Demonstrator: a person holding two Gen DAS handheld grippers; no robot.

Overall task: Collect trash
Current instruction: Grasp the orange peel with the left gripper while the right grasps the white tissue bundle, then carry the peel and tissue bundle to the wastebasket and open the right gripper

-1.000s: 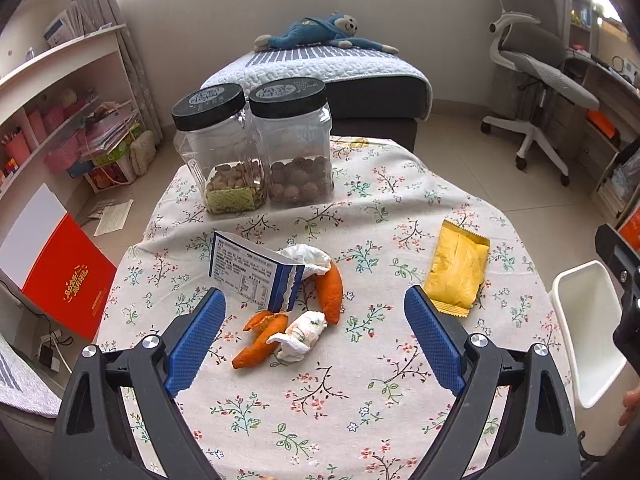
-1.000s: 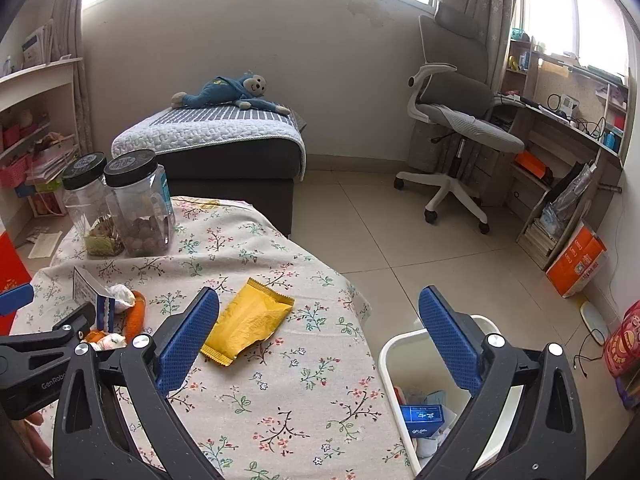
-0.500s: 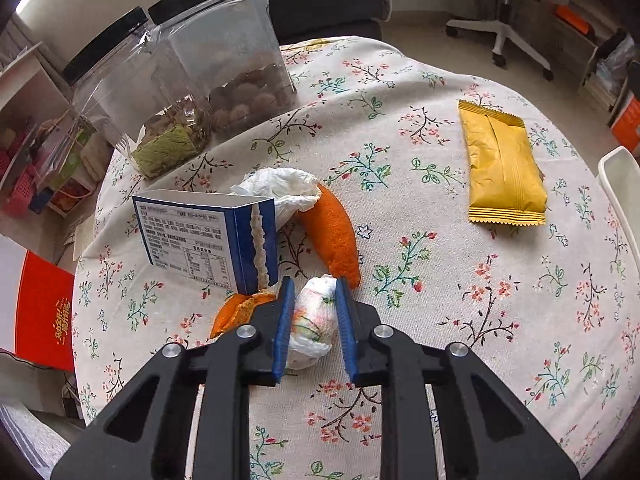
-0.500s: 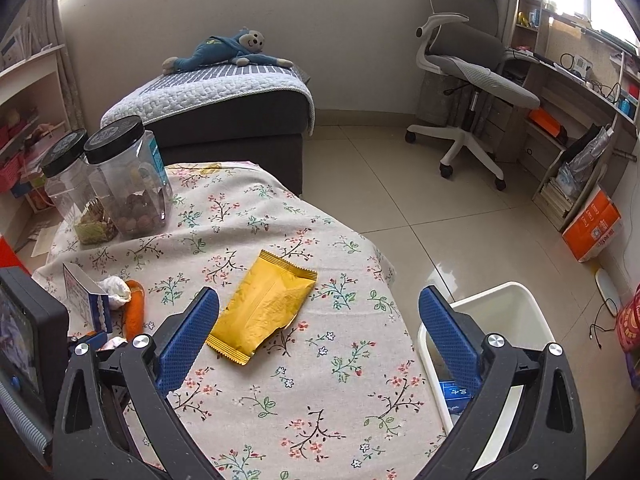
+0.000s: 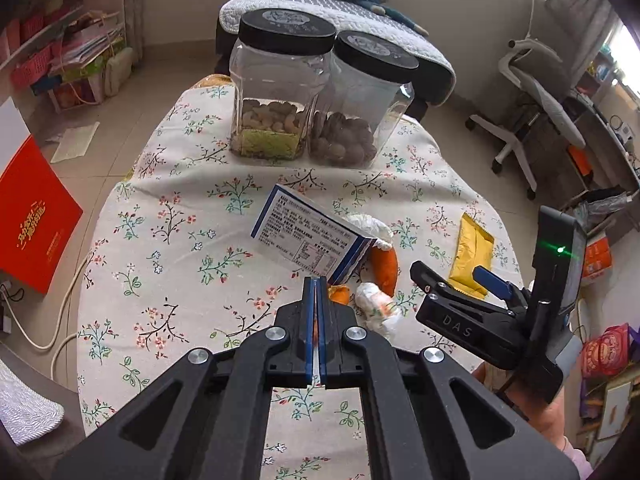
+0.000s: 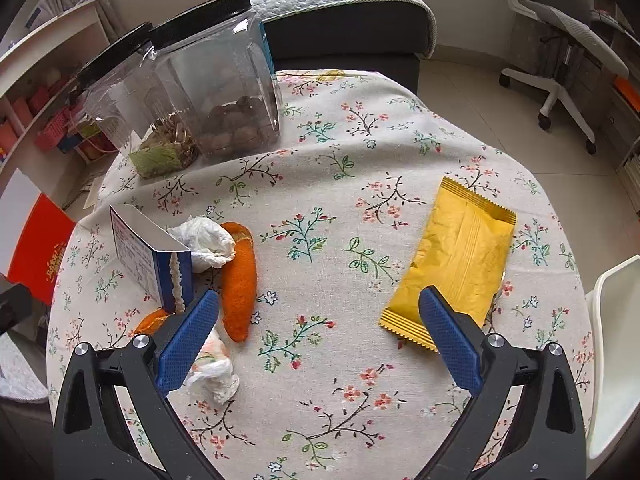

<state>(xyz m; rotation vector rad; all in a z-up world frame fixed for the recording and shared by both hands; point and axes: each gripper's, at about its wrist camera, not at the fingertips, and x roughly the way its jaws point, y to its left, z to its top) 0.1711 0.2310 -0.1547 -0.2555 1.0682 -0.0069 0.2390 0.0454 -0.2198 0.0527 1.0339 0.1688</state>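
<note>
Left gripper (image 5: 316, 300): jaws pressed together over the surface; a sliver of orange shows between the pads, but whether they pinch anything I cannot tell.
Right gripper (image 6: 318, 328): jaws spread wide above the floral cloth, nothing between them; in the left wrist view it sits to the right of the blue box, with a green light on its housing.
Blue box (image 6: 150, 258): the landmark; a blue-and-white carton with printed text, tipped up on the surface, its torn end toward the grippers.
White tissue wad (image 6: 204, 242): touching the blue box on its right side.
Large orange peel (image 6: 239, 280): just right of the blue box, leaning against the tissue wad.
Small orange peel (image 6: 150, 320): just in front of the blue box, partly hidden by the right gripper's left finger.
Printed wrapper wad (image 6: 212, 372): crumpled white with orange print, in front of the blue box and beside the small peel, partly behind the same finger.
Yellow packet (image 6: 456, 260): flat on the surface, well to the right of the blue box, its near edge behind the right gripper's right finger.
Two jars (image 5: 316, 96): clear, black-lidded, holding nuts, standing touching each other beyond the blue box.
White bin (image 6: 616, 356): off the surface's right edge, far right of the blue box.
Surface (image 6: 352, 152): covered by a flowered cloth.
</note>
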